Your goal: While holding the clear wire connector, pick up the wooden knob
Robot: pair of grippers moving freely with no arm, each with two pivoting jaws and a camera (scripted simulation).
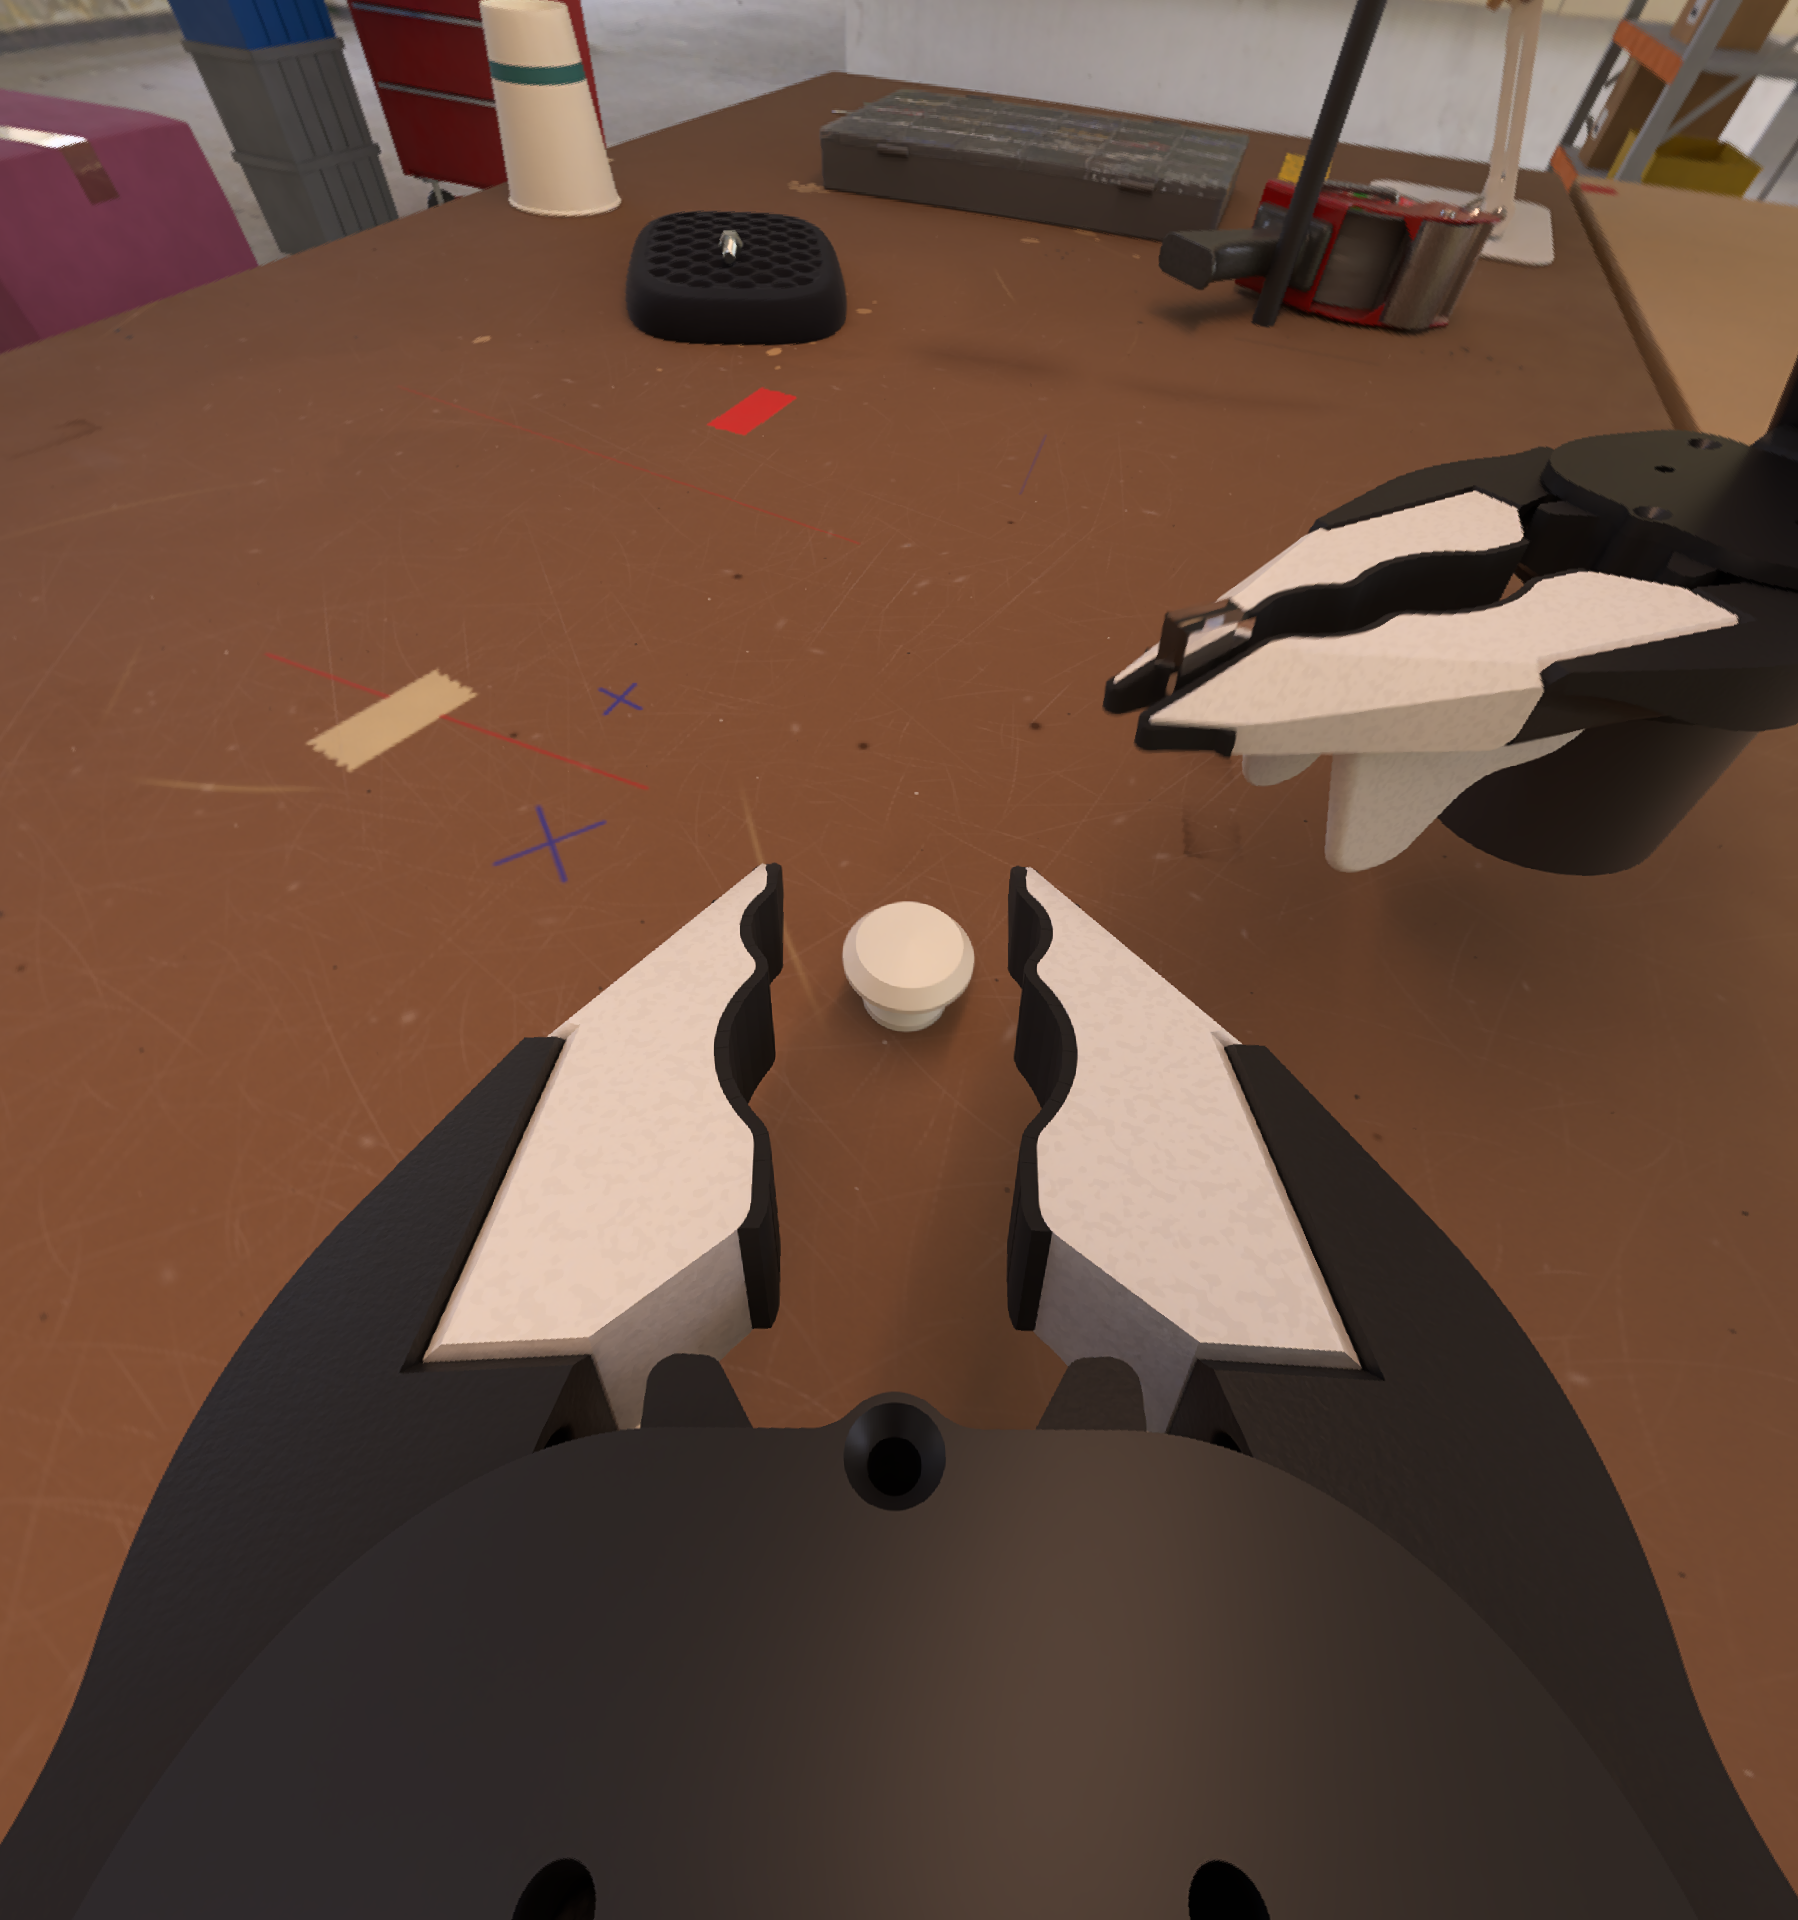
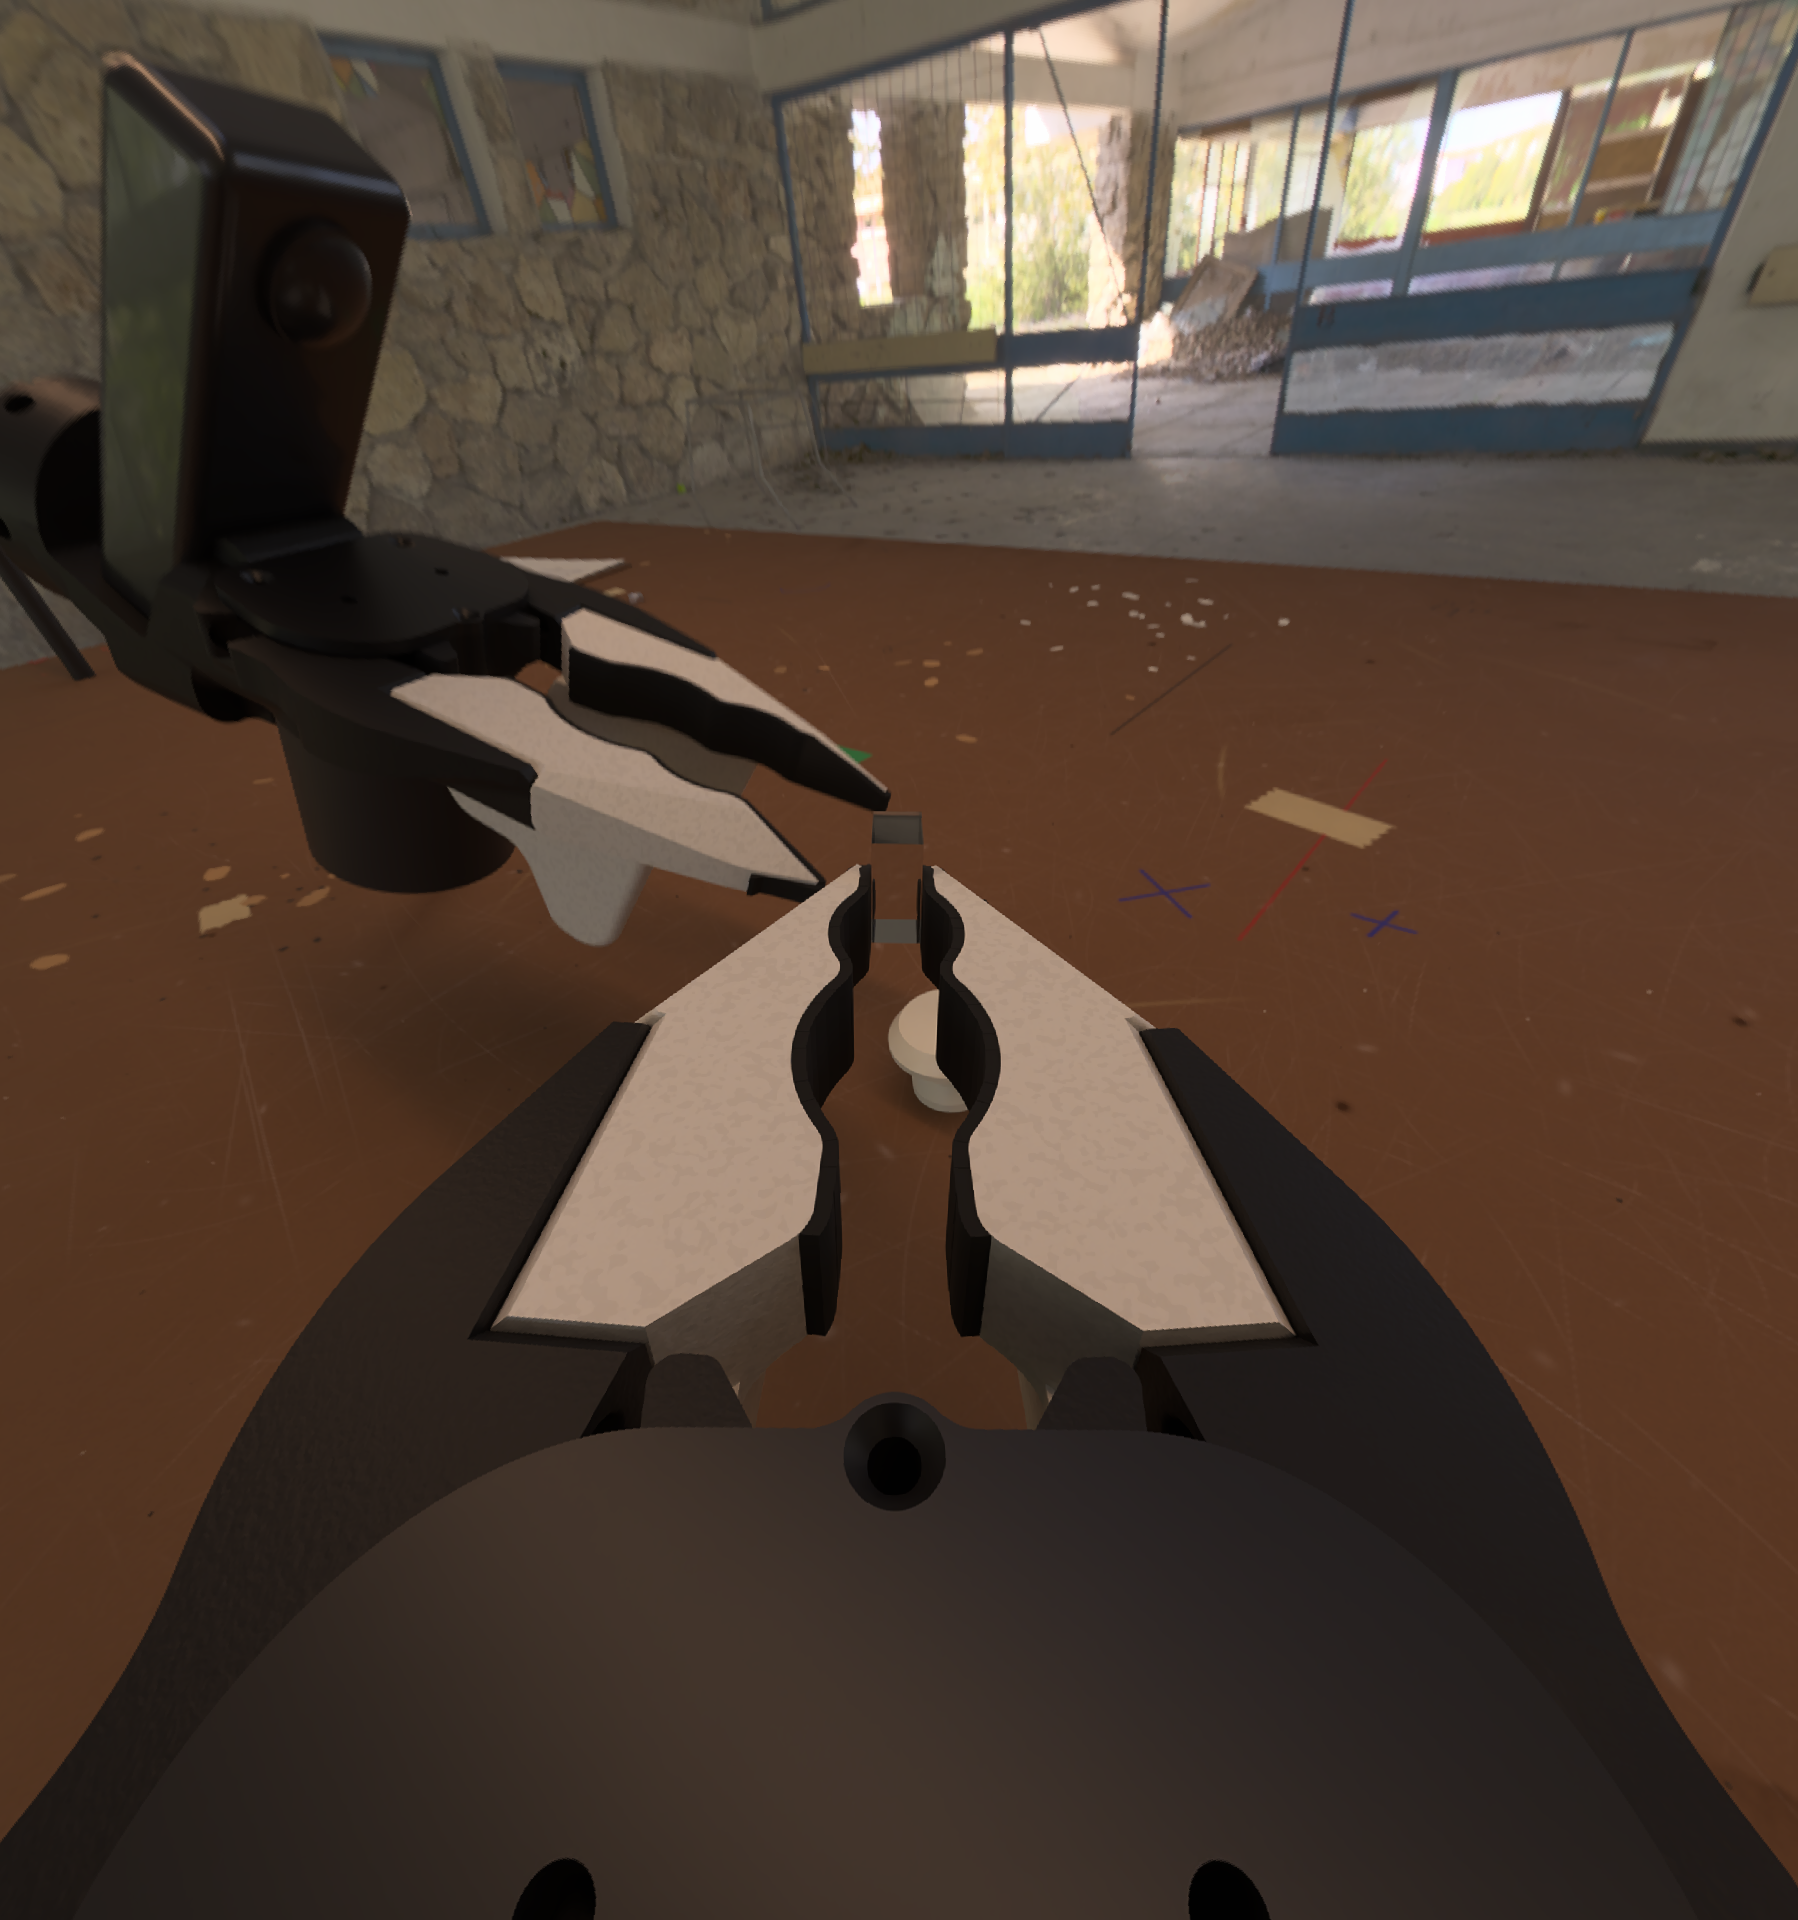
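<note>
The pale wooden knob (image 1: 907,961) stands on the brown table, between the tips of my open left gripper (image 1: 895,883), which touches nothing. In the right wrist view the knob (image 2: 916,1047) lies below my right gripper, partly hidden by a finger. My right gripper (image 2: 893,881) is shut on the clear wire connector (image 2: 896,871), which sticks out past the fingertips. In the left wrist view the right gripper (image 1: 1144,707) hovers at the right, holding the connector (image 1: 1201,634) above the table. The left gripper (image 2: 843,842) shows open at the left in the right wrist view.
At the table's far end stand a black honeycomb pad (image 1: 737,275), a paper cup (image 1: 550,109), a grey parts case (image 1: 1030,156) and a red tape dispenser (image 1: 1362,255). Tape strips (image 1: 391,719) and pen marks lie on the table. The table edge (image 1: 1705,436) runs along the right.
</note>
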